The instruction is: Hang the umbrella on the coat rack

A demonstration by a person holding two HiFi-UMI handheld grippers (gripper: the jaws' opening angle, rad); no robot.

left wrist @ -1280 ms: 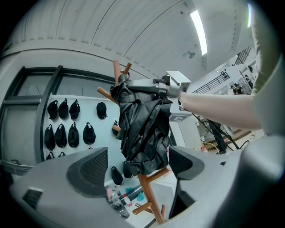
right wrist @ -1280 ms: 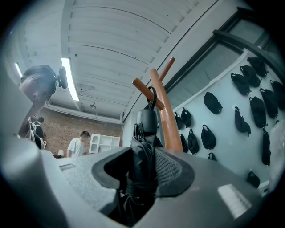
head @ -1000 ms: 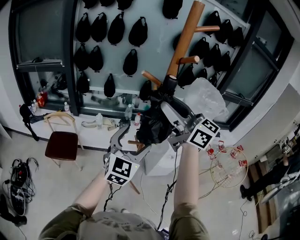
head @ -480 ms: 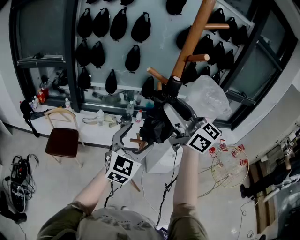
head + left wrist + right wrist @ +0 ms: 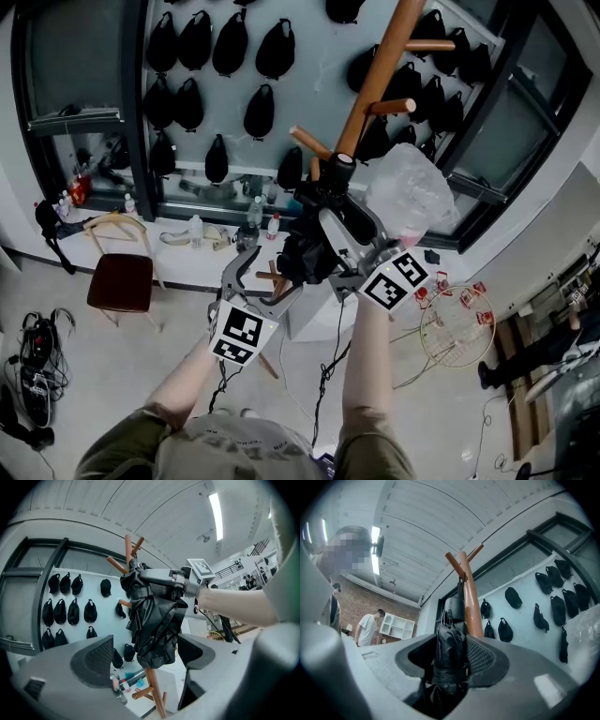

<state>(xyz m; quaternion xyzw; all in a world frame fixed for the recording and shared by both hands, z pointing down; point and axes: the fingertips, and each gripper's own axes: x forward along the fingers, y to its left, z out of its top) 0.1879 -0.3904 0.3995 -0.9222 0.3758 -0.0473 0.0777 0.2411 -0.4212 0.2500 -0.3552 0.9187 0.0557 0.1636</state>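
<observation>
Looking along the right gripper (image 5: 450, 657), I see its jaws pinching the folded black umbrella (image 5: 449, 641) just below the handle, though they have just been easing apart, and the coat rack (image 5: 471, 597) stands right behind. The left gripper view adds the umbrella's loose cloth hanging against the rack below the upper pegs (image 5: 115, 564). It also shows the left gripper (image 5: 146, 654) short of the umbrella, jaws spread with nothing in them. No view shows me whether the handle is hooked on a peg.
</observation>
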